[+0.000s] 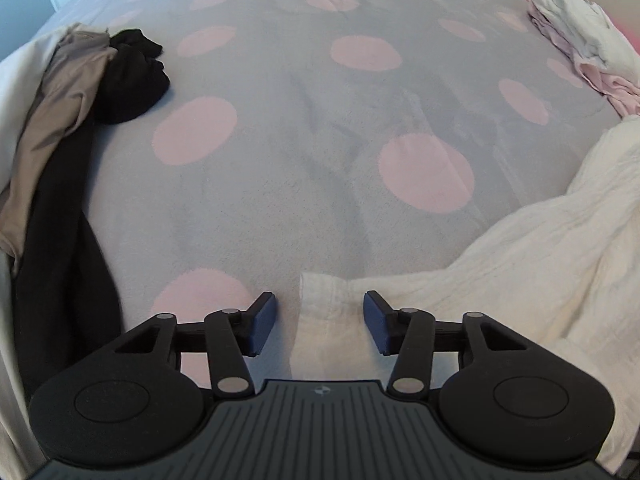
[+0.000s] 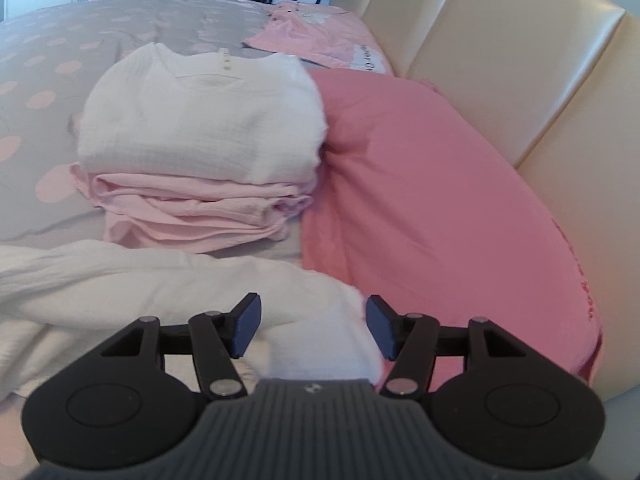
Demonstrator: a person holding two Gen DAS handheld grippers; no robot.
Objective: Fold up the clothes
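Observation:
A cream crinkled garment [image 1: 520, 248] lies unfolded on the grey bedspread with pink dots [image 1: 320, 120]. One corner of it lies between the open fingers of my left gripper [image 1: 320, 320], not pinched. In the right wrist view the same garment [image 2: 160, 280] spreads across the near bed, and my right gripper [image 2: 314, 326] is open over its edge, holding nothing. Behind it stands a folded stack: a white top [image 2: 200, 120] on pink folded clothes [image 2: 192, 212].
Unfolded grey, beige and black clothes [image 1: 72, 120] are heaped along the bed's left edge. The folded stack [image 1: 580, 48] shows far right. A pink pillow [image 2: 440, 200] leans on the cream padded headboard [image 2: 520, 60]. A pink printed garment [image 2: 320, 44] lies farther back.

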